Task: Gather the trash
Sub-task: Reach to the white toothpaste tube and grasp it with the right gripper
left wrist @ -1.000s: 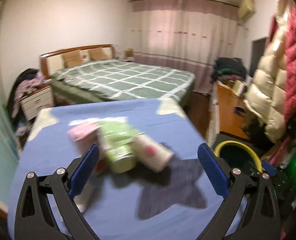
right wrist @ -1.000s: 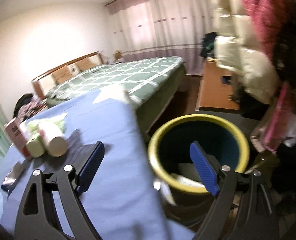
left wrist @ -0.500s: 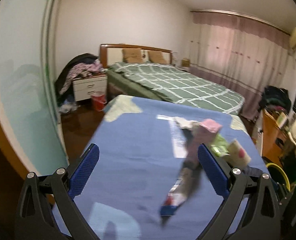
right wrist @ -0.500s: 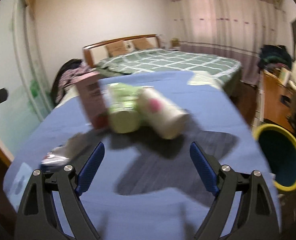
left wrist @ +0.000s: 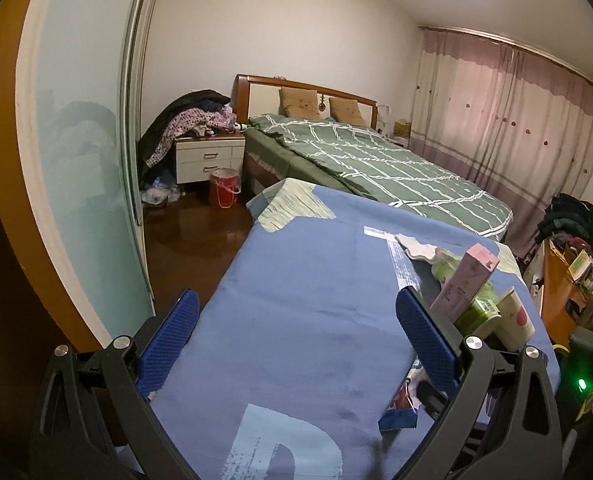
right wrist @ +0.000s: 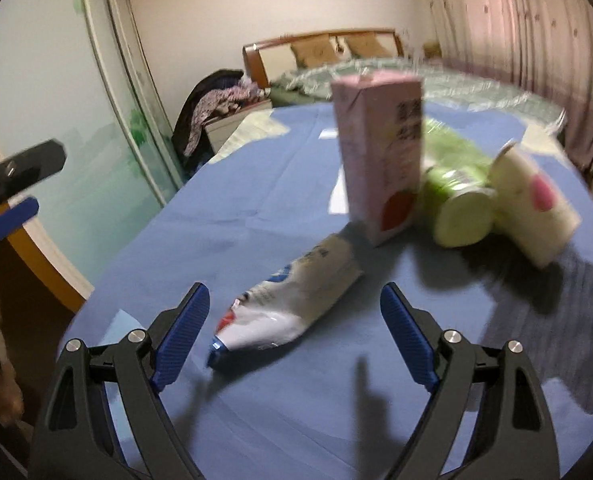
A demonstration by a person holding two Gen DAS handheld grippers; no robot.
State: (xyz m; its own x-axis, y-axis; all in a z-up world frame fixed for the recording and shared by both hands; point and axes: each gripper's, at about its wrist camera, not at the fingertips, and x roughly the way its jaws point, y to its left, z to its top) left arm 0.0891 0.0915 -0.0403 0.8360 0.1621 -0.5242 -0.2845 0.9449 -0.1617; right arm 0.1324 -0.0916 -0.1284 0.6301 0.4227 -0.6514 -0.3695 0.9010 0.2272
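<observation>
Snack wrapper (right wrist: 292,300) blurred, right gripper (right wrist: 294,334) jaws wide apart

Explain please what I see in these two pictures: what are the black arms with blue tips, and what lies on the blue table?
Each picture comes from a camera on a hand-held gripper, looking forward along its two fingers. The left gripper and right gripper are both open and hold nothing. On the blue table stands a pink carton. Beside it lie a green cup and a white cup. A crumpled wrapper lies nearest, in front of the right gripper. A bed is behind.
</observation>
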